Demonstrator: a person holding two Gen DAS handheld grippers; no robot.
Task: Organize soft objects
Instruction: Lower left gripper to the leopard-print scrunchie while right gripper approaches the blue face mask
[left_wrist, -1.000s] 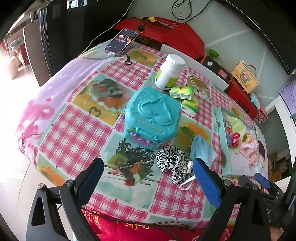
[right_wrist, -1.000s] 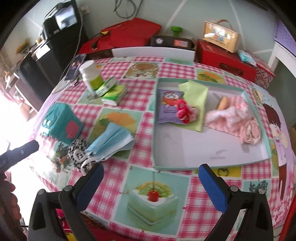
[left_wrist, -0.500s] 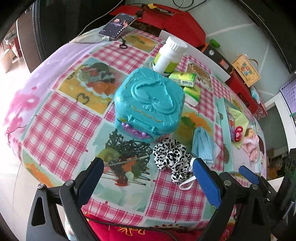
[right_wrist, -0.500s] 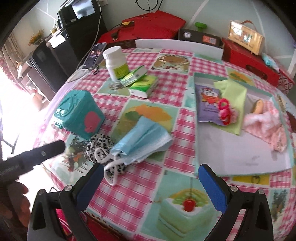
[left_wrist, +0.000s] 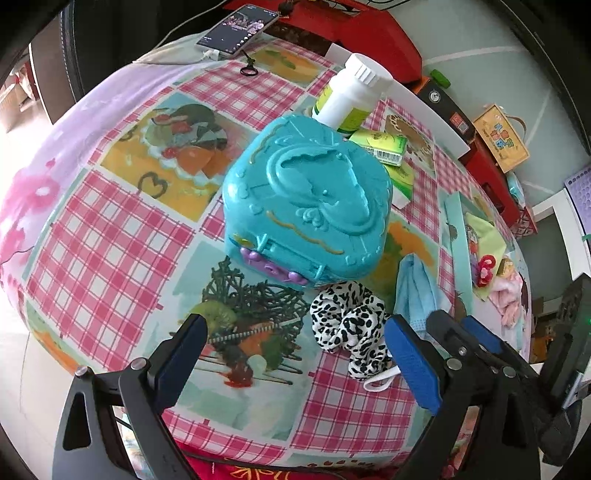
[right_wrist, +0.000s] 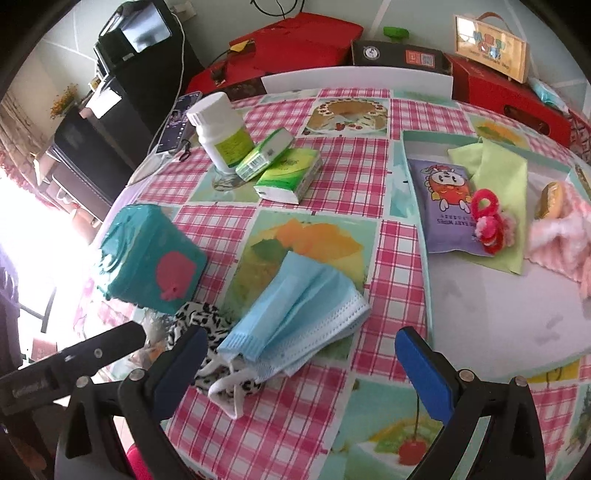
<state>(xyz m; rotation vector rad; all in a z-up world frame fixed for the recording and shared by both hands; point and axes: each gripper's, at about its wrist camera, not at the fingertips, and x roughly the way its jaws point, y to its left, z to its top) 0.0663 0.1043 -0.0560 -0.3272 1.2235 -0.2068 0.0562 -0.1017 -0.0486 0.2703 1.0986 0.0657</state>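
Both grippers have come in low toward the loose soft things at the near edge of the table; a second ago they hung farther back, with the blue mask small in the middle of the right wrist view, and now it fills the centre and lower middle of that frame.

The right gripper (right_wrist: 295, 373) is spread wide and holds nothing; the blue face mask (right_wrist: 299, 310) lies just ahead of its gap, with one white ear loop (right_wrist: 229, 391) trailing toward the bottom of the frame; the mask overlaps the leopard-print scrunchie (right_wrist: 199, 325) at lower left, close by the left-hand blue pad.

The left gripper (left_wrist: 295, 365) is also spread and empty; in its view the scrunchie (left_wrist: 347, 325) sits right of centre, touching the foot of the teal heart-shaped box (left_wrist: 306, 206) and near the right pad; the mask (left_wrist: 417, 291) shows beyond it.

The tray (right_wrist: 413, 177) at the right of the right wrist view already holds a purple wipes pack (right_wrist: 447, 199), a green cloth (right_wrist: 498, 184), a red hair tie (right_wrist: 487, 218) and a pink fluffy item (right_wrist: 554, 236); its near half is bare.

The approach suggests, as I judge it, that the mask or scrunchie is the next pick and then goes to the tray; since the two overlap and the loop is tangled between them, a grasp on one may drag the other along; the white bottle (right_wrist: 221, 133) and green packets (right_wrist: 284, 173) look like non-targets.
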